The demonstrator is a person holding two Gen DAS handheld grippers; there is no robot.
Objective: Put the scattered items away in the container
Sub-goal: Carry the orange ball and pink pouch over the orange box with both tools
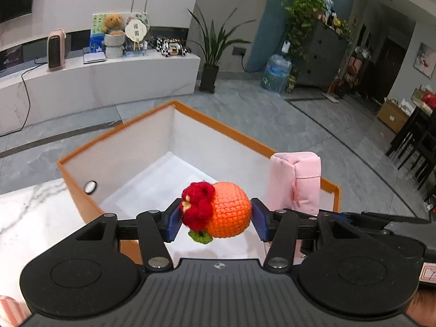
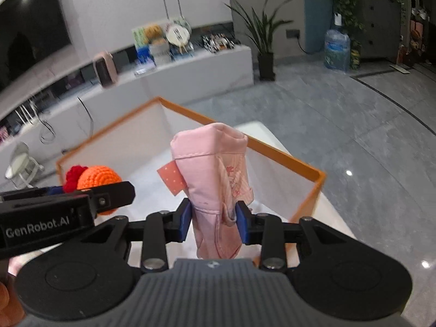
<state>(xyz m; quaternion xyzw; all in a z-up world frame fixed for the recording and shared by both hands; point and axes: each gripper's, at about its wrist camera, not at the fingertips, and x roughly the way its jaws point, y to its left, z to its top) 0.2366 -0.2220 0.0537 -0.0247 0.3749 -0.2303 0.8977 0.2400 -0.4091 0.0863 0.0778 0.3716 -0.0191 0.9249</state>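
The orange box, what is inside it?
The orange box shows only white walls and a bare white floor. The knitted orange and pink cloth, held above it in tongs, hide part of the floor, so something small could lie there.

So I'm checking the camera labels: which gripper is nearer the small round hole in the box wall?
Left. The left gripper, shut on the crocheted orange, is on the hole's side of the box. The right gripper, gripping the pink pouch, is farther away.
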